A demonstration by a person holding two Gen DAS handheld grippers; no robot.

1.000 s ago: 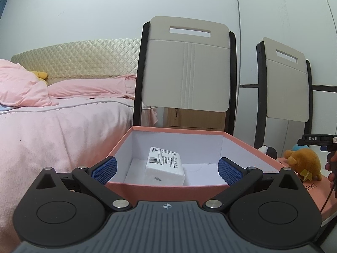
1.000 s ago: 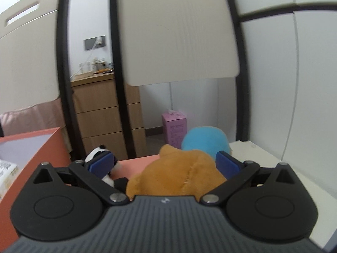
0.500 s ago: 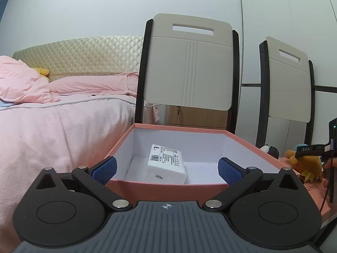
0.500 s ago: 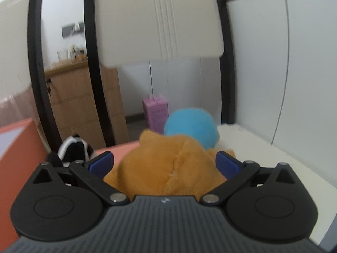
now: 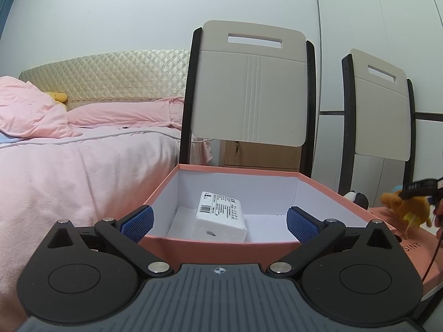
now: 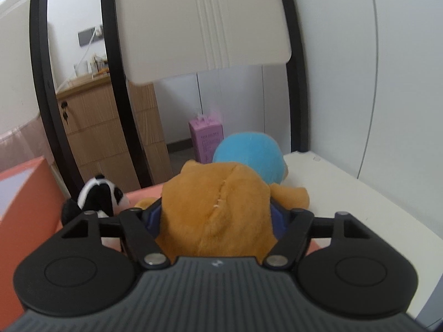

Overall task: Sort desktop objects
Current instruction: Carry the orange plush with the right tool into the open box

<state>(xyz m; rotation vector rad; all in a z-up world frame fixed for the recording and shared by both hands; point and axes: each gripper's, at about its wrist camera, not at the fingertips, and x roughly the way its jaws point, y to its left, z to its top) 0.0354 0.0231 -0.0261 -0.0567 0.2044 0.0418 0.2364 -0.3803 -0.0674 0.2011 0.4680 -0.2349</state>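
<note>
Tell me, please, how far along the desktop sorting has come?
Done: one white packet lies in the pink box. In hand: the right gripper, jaws just closing, squeezes the orange plush. Left: the panda plush and blue plush. The left gripper waits open.

Pink bed (image 5: 83, 166), two chairs (image 5: 249, 96), wooden cabinet (image 6: 110, 127), white walls (image 5: 110, 13)

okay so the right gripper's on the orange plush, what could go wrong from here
1. The right gripper, whose jaws have just been closing, squeezes the soft orange plush; it could slip out when lifted.
2. The panda toy and blue plush sit right against it and may get dragged or knocked.
3. The left gripper hangs open at the box rim, possibly in the way of the drop.
</note>
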